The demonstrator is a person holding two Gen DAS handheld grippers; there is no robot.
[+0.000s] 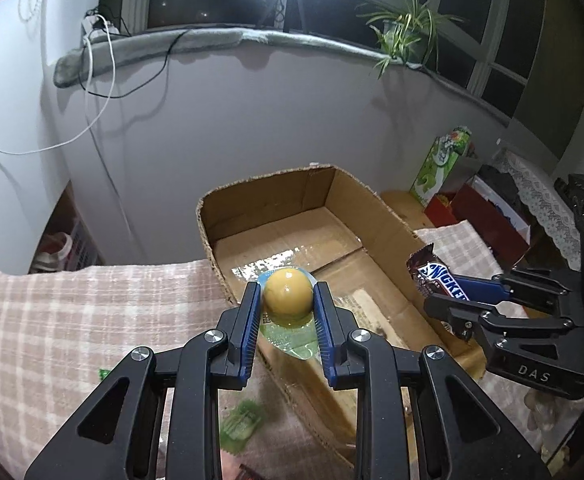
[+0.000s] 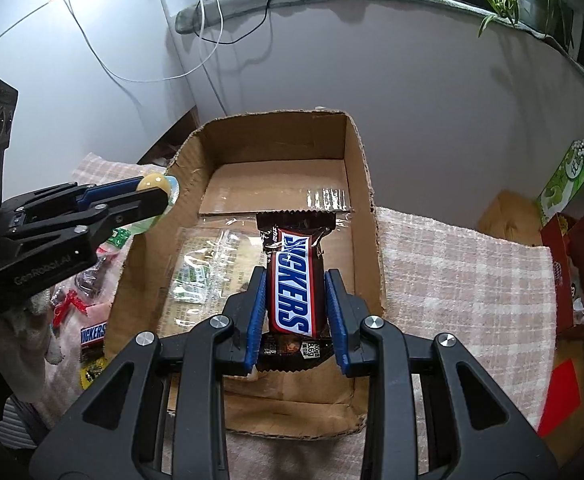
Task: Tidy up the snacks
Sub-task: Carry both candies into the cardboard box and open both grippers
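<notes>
Nearest your right wrist camera, your right gripper [image 2: 295,304] is clenched on a Snickers bar [image 2: 294,276], its blue ribbed pads [image 2: 256,320] pressing both long sides of the glossy brown wrapper. That bar's long axis runs straight away from you along the fingers, its crimped zigzag end pointing to the top of the frame and the white-on-blue lettering reading up its length; it hangs above the lower middle of the open cardboard box [image 2: 366,184]. Your box is plain brown corrugated board with ragged cut rims, and strips of shiny clear tape run across its floor. In your left wrist view, your left gripper [image 1: 287,300] grasps a jelly cup [image 1: 287,294], a smooth round yellow dome in a clear plastic shell whose flat greenish foil rim spreads toward the camera below the dome; it sits over the box's near left wall at centre frame. At the right edge of that view your other gripper shows side-on with the bar's crimped end pointing to upper left. Both grippers hover above a pink-and-white checked woven cloth [image 2: 452,264]. Loose wrapped snacks [image 2: 91,334] lie on the cloth at lower left of the right wrist view, just outside the box.
</notes>
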